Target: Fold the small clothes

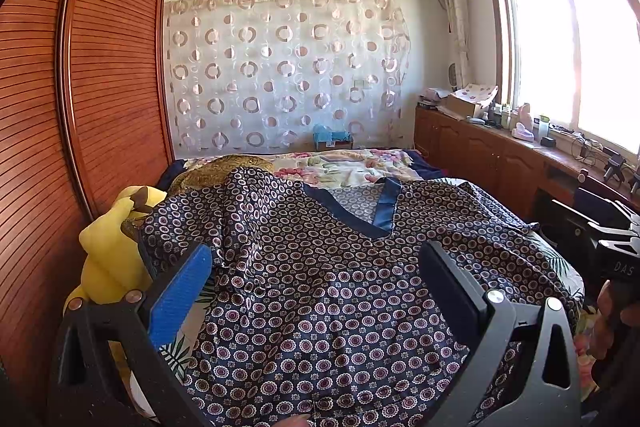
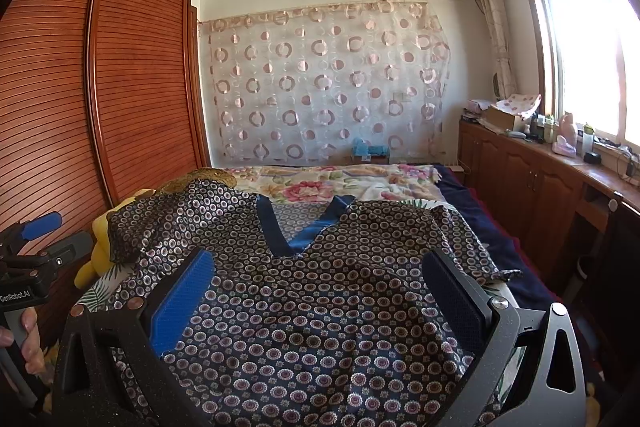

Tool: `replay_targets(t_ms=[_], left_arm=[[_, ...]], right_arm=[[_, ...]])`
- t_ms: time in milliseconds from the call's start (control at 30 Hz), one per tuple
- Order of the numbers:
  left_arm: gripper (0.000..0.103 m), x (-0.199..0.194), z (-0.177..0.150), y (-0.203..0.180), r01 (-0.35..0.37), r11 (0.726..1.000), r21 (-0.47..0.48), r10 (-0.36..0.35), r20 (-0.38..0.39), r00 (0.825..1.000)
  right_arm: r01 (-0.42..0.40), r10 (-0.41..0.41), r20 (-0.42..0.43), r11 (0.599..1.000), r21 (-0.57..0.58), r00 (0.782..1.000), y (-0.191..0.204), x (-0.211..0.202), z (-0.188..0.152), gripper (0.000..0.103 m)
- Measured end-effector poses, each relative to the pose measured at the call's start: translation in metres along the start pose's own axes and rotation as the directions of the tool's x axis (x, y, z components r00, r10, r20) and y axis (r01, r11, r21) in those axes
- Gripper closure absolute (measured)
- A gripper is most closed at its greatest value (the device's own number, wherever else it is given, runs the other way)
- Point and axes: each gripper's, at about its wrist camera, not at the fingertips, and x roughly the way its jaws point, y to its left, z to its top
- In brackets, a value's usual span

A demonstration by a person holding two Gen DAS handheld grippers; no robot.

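- Satin-like navy cloth with small ring motifs fills the near field of both wrist views: the shirt lies front-up on the bed, its blue-trimmed V-neck pointing toward the cameras' side, hem nearest.
- Left claw hovers over the lower body of the shirt, fingers spread wide, nothing between them; its blue pad sits over the shirt's left edge.
- Right claw is likewise spread and empty, poised above the lower chest just below the neckline.
- Further off, the left sleeve is bunched and rumpled beside a yellow plush toy; the right sleeve trails flat toward the bed's edge.
- Beyond lie a floral quilt, the ring-patterned curtain and a wooden wardrobe.
- My judgement: folding has not yet begun, and the first grasp is the step in hand.
- To do it well, I would pinch the slippery fabric at a seam or the hem, taking both layers, and smooth the bunched sleeve before folding it inward.
- Lifting low and slow should keep the cloth from sliding off the pads or dragging the whole garment.
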Motion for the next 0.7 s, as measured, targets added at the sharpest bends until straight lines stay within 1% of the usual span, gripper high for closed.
replay_targets(t_ms=[700], left_arm=[[0.000,-0.0041,0.0027,-0.0020,0.000,1.000,0.002,0.000,0.002,1.000]], right_arm=[[0.003,-0.003,0.000,1.000,-0.002,1.000,0.0036,-0.0006,-0.0012,0.000]])
